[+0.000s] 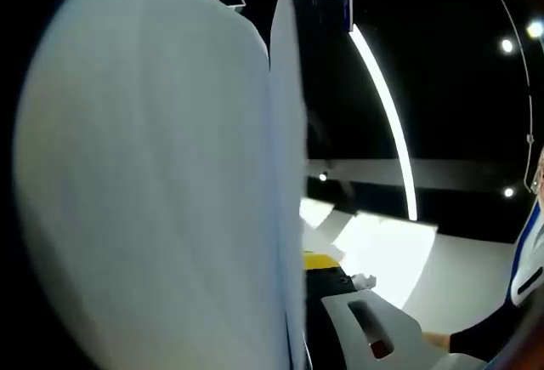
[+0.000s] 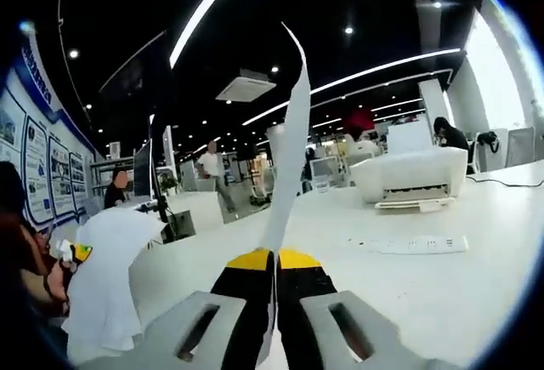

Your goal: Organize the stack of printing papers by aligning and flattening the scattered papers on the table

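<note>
Upright, one paper sheet pinched by right gripper; second sheet — left view.

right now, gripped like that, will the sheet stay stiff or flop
Likely floppy: the sheet rises edge-on from the right gripper, shut on it, and its top already curls. Probably light, since one pinch at the bottom holds it up. The paper at the left also droops.

Right tongs: jaws rise from the bottom of the right gripper view, yellow-tipped, black-padded, pressed together, pinching a thin white sheet edge-on between them.

Left tongs: own jaws hidden behind a white sheet in the left gripper view; their state is unreadable.

A dark sleeve and part of a hand show at that view's lower right.
</note>
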`<state>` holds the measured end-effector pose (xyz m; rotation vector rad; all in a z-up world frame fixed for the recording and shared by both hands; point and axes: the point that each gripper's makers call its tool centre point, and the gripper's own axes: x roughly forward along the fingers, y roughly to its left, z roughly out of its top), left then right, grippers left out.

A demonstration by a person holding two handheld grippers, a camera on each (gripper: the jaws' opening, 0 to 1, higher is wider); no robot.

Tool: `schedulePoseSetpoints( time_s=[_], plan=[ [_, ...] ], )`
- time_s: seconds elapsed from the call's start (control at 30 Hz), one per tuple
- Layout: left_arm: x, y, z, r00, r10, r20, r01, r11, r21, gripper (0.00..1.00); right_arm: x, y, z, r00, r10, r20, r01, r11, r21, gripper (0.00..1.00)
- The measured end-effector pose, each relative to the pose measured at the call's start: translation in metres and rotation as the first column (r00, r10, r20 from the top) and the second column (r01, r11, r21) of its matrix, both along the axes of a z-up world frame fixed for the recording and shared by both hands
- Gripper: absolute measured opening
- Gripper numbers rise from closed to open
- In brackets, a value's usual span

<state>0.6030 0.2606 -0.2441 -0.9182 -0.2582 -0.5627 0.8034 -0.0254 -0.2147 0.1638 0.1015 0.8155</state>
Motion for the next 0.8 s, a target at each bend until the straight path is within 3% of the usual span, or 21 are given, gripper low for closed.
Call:
schedulePoseSetpoints(
  time_s=[0.2, 0.3, 0.8],
  plan=[
    [0.0, 0.0, 0.0, 1.0, 0.0, 0.0, 0.0, 1.0, 0.0, 0.06, -0.001, -0.005, 0.012, 1.0, 0.002, -0.014, -0.001, 0.997, 0.082, 0.0],
    [0.0, 0.0, 0.0, 1.0, 0.0, 0.001, 0.0, 1.0, 0.001, 0.06, 0.003, -0.009, 0.012, 1.0, -0.022, 0.001, 0.022, 0.998, 0.062, 0.0],
    [0.0, 0.0, 0.0, 1.0, 0.001, 0.004, -0.001, 1.0, 0.003, 0.06, -0.017, -0.01, 0.027, 0.998, -0.047, 0.05, 0.045, 0.999, 0.03, 0.0]
  ],
)
